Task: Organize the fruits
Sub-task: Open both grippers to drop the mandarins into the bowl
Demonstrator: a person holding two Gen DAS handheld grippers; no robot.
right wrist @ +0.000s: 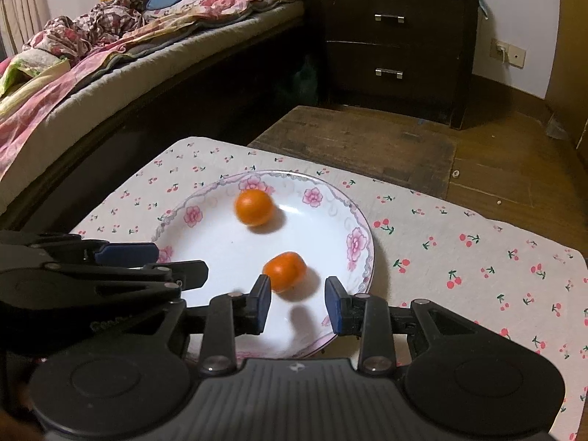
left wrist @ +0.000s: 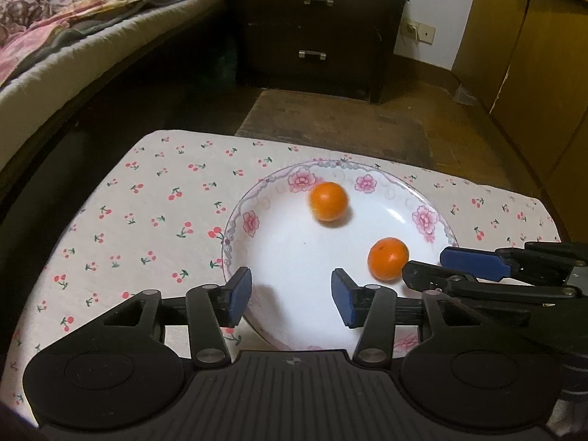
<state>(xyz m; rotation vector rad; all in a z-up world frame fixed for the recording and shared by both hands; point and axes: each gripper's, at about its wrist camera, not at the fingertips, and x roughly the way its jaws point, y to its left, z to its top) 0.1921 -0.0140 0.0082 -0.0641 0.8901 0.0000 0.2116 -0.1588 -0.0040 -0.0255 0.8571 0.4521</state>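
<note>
Two small oranges lie in a white plate with pink flowers (left wrist: 253,220) (right wrist: 191,217). The far orange (left wrist: 328,201) (right wrist: 254,207) looks blurred. The near orange (left wrist: 388,258) (right wrist: 284,271) lies toward the plate's right side. My left gripper (left wrist: 291,297) is open and empty over the plate's near part. My right gripper (right wrist: 298,305) is open and empty, just behind the near orange. Each gripper shows from the side in the other's view, the right one (left wrist: 437,266) beside the near orange and the left one (right wrist: 176,262) over the plate's left rim.
The plate sits on a low table with a cherry-print cloth (left wrist: 147,198) (right wrist: 477,257). A bed (left wrist: 92,36) runs along the left. A dark nightstand (left wrist: 316,25) stands behind, with wooden floor and a cabinet (left wrist: 533,73) at right.
</note>
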